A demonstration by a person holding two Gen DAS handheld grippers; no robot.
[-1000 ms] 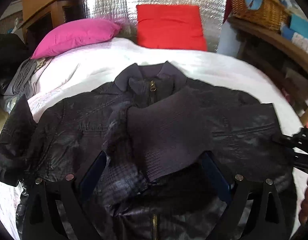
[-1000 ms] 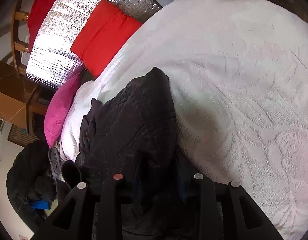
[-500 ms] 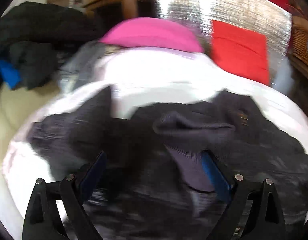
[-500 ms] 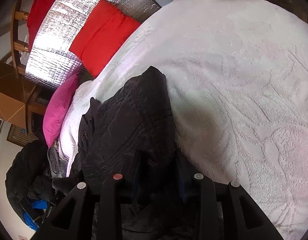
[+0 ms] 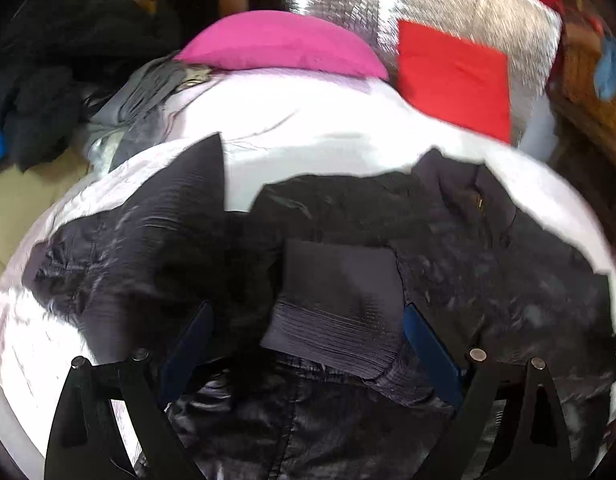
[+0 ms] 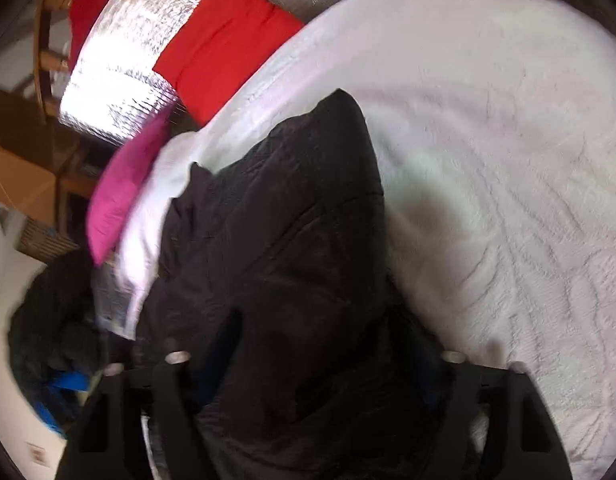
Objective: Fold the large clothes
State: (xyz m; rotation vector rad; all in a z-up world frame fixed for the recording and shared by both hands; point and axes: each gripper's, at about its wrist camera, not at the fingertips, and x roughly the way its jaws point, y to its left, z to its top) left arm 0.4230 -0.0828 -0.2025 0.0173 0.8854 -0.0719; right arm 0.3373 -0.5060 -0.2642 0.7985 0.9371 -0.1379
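Observation:
A black quilted jacket (image 5: 487,280) lies front up on the white bed (image 5: 308,132), its collar (image 5: 467,188) toward the pillows. One sleeve is folded across the chest, and its ribbed cuff (image 5: 339,304) lies between the blue pads of my left gripper (image 5: 308,340), which stands open just above it. The other sleeve (image 5: 168,232) sticks out to the left. In the right wrist view a bunched edge of the jacket (image 6: 292,220) rises between the jaws of my right gripper (image 6: 313,344). Those jaws are opening, and the fabric hides the fingertips.
A pink pillow (image 5: 280,48) and a red pillow (image 5: 455,76) lean on a silver foil headboard (image 5: 347,0). Dark clothes (image 5: 48,80) are piled left of the bed and a wicker basket (image 5: 587,92) stands right. Bare white bedspread (image 6: 487,160) stretches right of the jacket.
My left gripper has swung left over the jacket, so the outstretched sleeve and the clothes pile now show. The right gripper's jaws have spread wider around the bunched fabric.

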